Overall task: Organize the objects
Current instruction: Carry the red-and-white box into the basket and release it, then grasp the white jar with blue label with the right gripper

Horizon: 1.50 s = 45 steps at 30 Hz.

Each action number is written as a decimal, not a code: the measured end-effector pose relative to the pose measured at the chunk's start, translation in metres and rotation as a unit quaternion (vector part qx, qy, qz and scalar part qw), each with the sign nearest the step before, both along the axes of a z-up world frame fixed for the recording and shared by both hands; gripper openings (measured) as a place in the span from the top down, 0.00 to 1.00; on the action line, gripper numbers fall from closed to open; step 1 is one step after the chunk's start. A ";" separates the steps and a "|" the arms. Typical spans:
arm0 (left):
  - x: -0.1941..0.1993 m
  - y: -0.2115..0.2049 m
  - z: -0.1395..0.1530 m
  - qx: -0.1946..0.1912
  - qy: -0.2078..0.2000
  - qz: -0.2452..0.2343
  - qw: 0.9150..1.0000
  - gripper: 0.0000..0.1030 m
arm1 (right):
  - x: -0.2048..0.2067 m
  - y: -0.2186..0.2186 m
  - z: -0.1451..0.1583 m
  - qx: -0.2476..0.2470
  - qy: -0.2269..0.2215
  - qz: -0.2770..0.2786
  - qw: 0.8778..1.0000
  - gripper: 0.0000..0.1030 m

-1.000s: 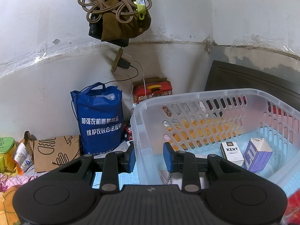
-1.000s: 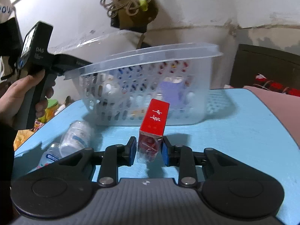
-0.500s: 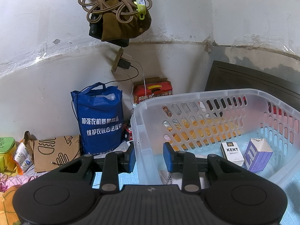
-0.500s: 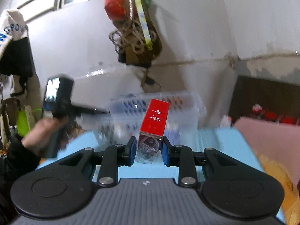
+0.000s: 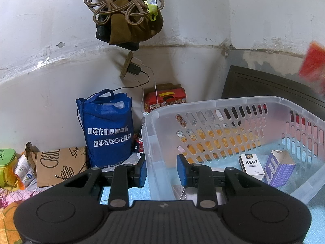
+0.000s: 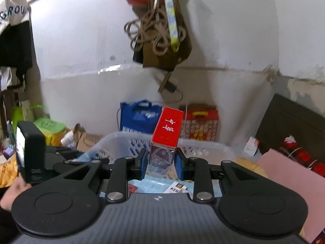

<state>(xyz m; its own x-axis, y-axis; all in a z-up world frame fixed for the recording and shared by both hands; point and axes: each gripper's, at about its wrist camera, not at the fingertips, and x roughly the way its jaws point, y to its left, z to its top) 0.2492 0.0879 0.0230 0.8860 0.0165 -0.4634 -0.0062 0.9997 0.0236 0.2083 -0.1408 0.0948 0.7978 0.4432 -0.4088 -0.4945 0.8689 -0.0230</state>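
My right gripper [image 6: 161, 163] is shut on a red cigarette pack [image 6: 167, 131] with white characters and holds it upright above the clear plastic basket [image 6: 121, 137]. The pack also shows blurred at the right edge of the left wrist view [image 5: 313, 61]. My left gripper [image 5: 161, 172] straddles the basket's near left wall [image 5: 156, 152], one finger outside and one inside, clamping the wall. Inside the basket lie a white KENT pack [image 5: 251, 166] and a purple box [image 5: 279, 167]. The KENT pack shows in the right wrist view [image 6: 175, 188].
A blue tote bag [image 5: 107, 130], a red gift box [image 5: 165, 99] and a brown paper bag [image 5: 59, 162] stand by the wall. Rope and bags [image 5: 126, 12] hang above. A dark board [image 5: 270, 87] leans behind the basket. The left gripper body [image 6: 30, 150] shows at the right view's left.
My right gripper has lifted the red pack from the blue table top and carried it up over the basket. My left gripper and the basket have stayed put.
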 end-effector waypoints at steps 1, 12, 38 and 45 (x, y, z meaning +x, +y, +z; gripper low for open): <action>0.000 0.000 0.000 0.000 0.000 0.000 1.000 0.67 | 0.004 0.002 -0.004 -0.003 0.001 -0.002 1.000 0.69; 0.000 0.000 0.000 -0.001 0.000 0.000 1.000 0.66 | 0.004 -0.006 -0.013 0.001 -0.017 -0.031 0.999 0.16; 0.000 0.001 0.000 -0.001 0.000 0.000 1.000 0.66 | -0.084 0.044 -0.127 0.083 0.092 0.035 0.992 0.21; 0.000 0.001 -0.001 -0.001 0.000 0.000 1.000 0.67 | -0.070 0.056 -0.146 0.078 0.149 0.060 0.984 0.41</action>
<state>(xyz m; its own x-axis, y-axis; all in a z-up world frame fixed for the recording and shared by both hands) 0.2492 0.0884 0.0224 0.8862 0.0146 -0.4631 -0.0055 0.9998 0.0210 0.1385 -0.0847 -0.0514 0.5906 0.6032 -0.5360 -0.5583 0.7851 0.2683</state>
